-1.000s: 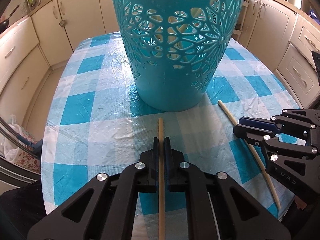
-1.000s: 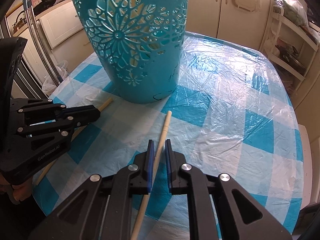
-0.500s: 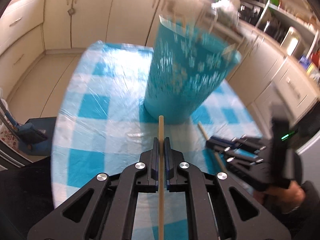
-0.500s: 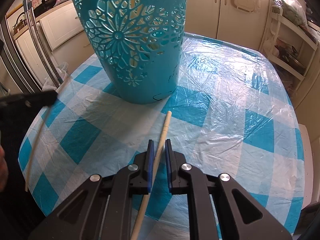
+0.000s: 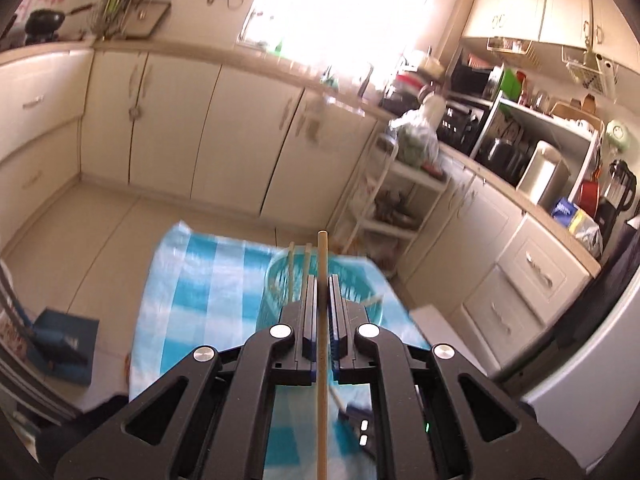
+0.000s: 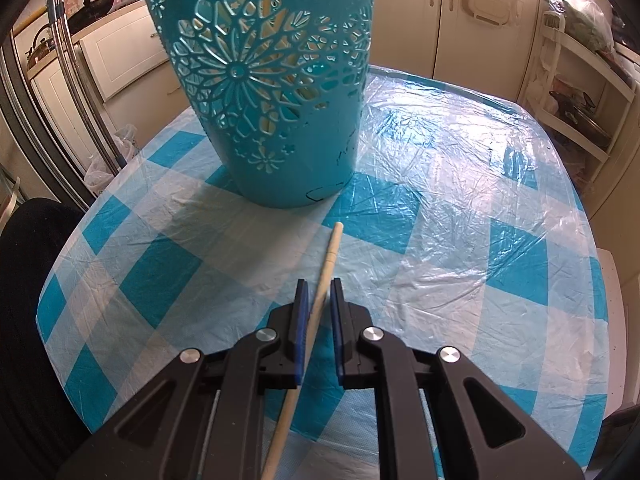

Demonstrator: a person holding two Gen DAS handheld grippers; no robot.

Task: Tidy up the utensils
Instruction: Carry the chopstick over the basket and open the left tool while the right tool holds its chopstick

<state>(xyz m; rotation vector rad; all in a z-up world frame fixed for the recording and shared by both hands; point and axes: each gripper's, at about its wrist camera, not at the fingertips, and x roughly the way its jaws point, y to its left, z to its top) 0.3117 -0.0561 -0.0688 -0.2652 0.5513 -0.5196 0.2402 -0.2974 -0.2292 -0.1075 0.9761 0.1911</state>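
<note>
Teal plastic forms the tall basket (image 6: 268,92), a tapered bin with flower-shaped cutouts that stands upright on the table (image 6: 460,216), which is covered by a crinkled clear sheet over a blue-and-white checked cloth. In the right wrist view, the right gripper (image 6: 319,284) sits low on the near side of the basket, its blue-padded jaws slightly apart around a pale wooden stick (image 6: 326,272); the stick passes between the pads at a slant, seeming to touch the left one, and I cannot tell whether they actually pinch it. That stick's rounded far end points toward the basket's base and stops just short of it, while the rest runs back under the gripper body. In the left wrist view, the left gripper (image 5: 323,280) is raised well above the basket and looks down on its open rim (image 5: 280,276), which is blurred. Its jaws are closed on a second wooden stick (image 5: 322,256), clamped straight between the pads with its blunt tip poking out past the fingertips. Several thin sticks (image 5: 298,264) already lean inside the basket, their tops showing above the rim. Beyond the basket lie cream kitchen cabinets (image 5: 168,120), and a bright window (image 5: 344,4) above them.
</note>
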